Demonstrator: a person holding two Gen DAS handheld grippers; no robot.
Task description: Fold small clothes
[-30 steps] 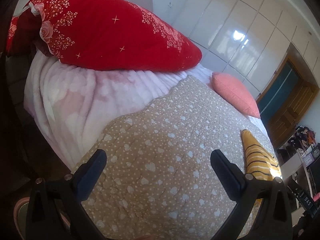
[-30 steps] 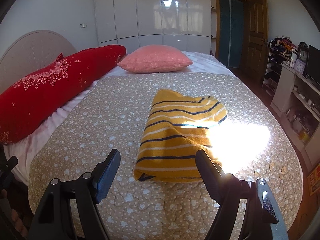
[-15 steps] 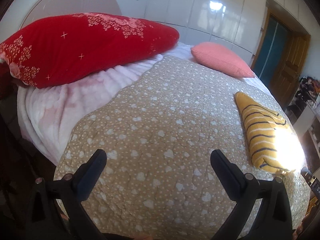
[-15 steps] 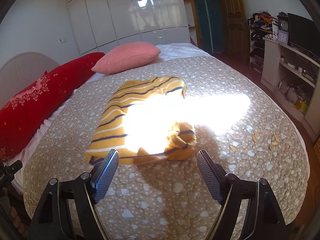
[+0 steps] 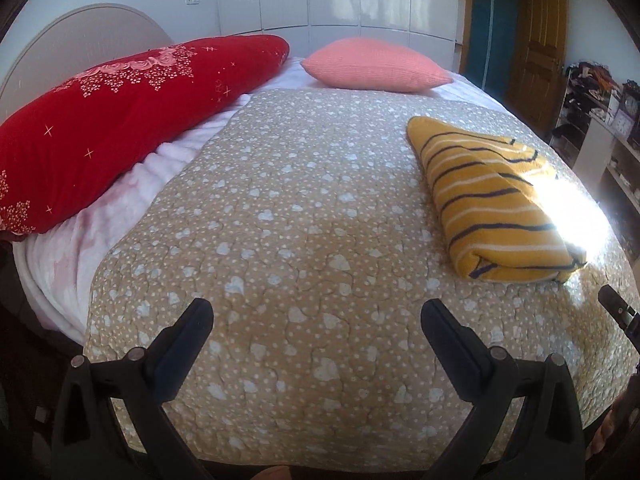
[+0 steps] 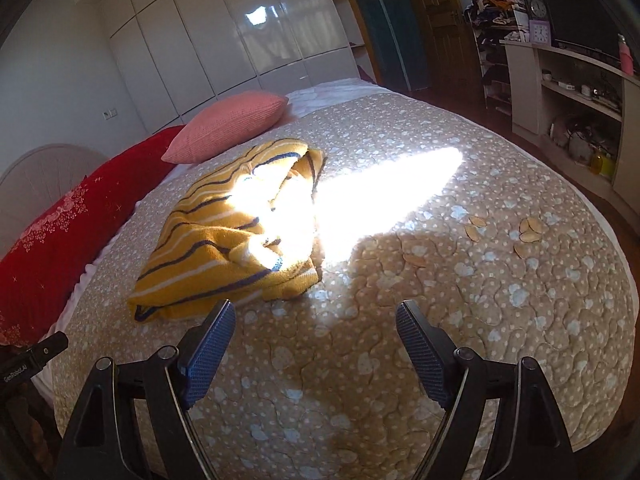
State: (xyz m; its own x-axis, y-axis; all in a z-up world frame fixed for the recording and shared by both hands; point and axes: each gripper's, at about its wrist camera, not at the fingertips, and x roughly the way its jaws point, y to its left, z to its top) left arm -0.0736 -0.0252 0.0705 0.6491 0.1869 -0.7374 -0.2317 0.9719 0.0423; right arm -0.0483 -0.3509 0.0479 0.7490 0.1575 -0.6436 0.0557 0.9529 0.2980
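**Striped garment waiting on the bed**

A yellow knit garment with navy and white stripes [image 6: 224, 236] lies loosely folded on the beige heart-print quilt [image 5: 300, 240], partly in sunlight. It looks soft, light and floppy; its near corner seems the best hold. Left hand-held gripper [image 5: 316, 328] and right hand-held gripper [image 6: 316, 332] hover spread, empty.

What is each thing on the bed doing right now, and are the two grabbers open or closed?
Striped garment: folded, lying on the quilt.
Left gripper: open, empty.
Right gripper: open, empty.
Pink pillow: lying flat.
Red pillow: lying along the bed's edge.
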